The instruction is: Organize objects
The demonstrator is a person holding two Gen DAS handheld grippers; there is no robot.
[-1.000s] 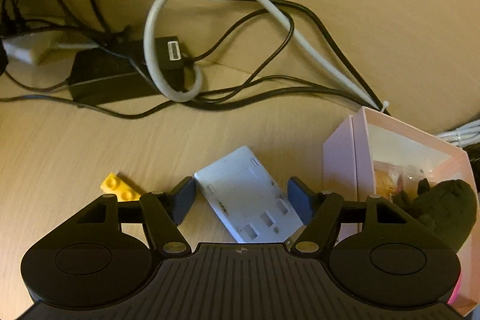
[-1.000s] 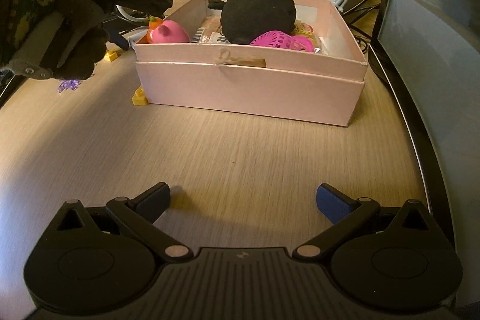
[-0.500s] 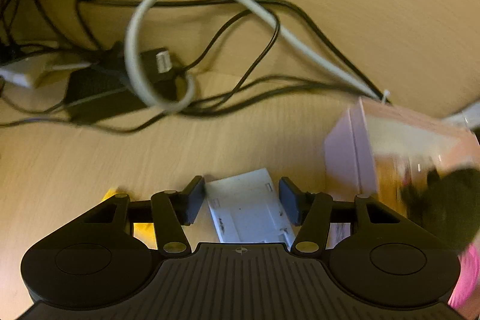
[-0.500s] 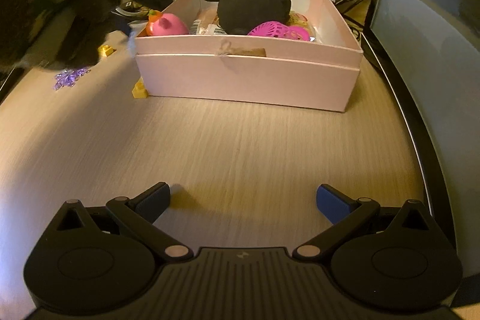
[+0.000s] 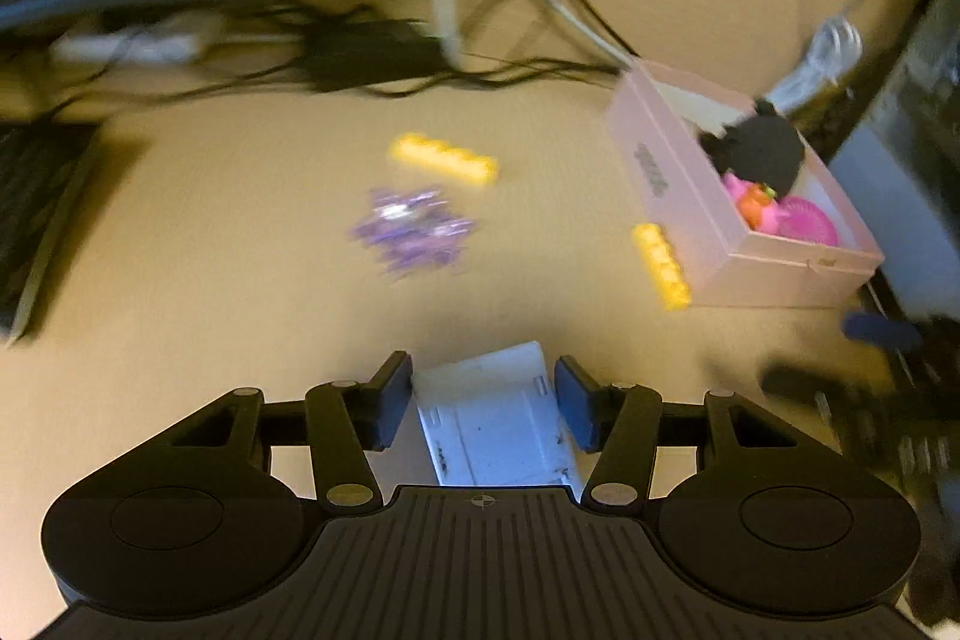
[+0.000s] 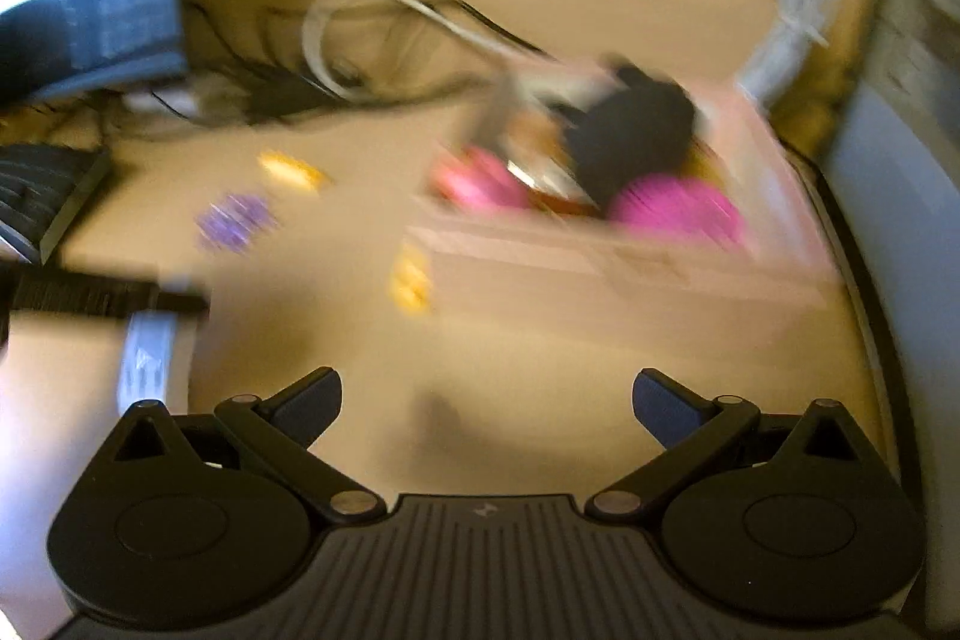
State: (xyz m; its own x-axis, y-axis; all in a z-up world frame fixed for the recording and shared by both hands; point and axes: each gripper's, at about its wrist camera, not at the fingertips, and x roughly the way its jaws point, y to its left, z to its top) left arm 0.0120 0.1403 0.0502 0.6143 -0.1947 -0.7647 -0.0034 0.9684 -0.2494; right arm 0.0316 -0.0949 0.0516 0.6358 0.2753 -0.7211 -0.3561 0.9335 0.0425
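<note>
Gripping a white plate, left tool (markings unreadable).

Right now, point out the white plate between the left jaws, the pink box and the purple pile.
white plate (image 5: 498, 424): left wrist view, middle of its flat face.
pink box (image 5: 672, 172): left wrist view, long outer side wall.
purple pile (image 5: 414, 229): left wrist view, centre of the blurred cluster.

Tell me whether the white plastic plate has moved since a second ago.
Yes. The white plastic plate, gripped in the left tongs, was carried away from the black cables, which now sit much farther off.
</note>
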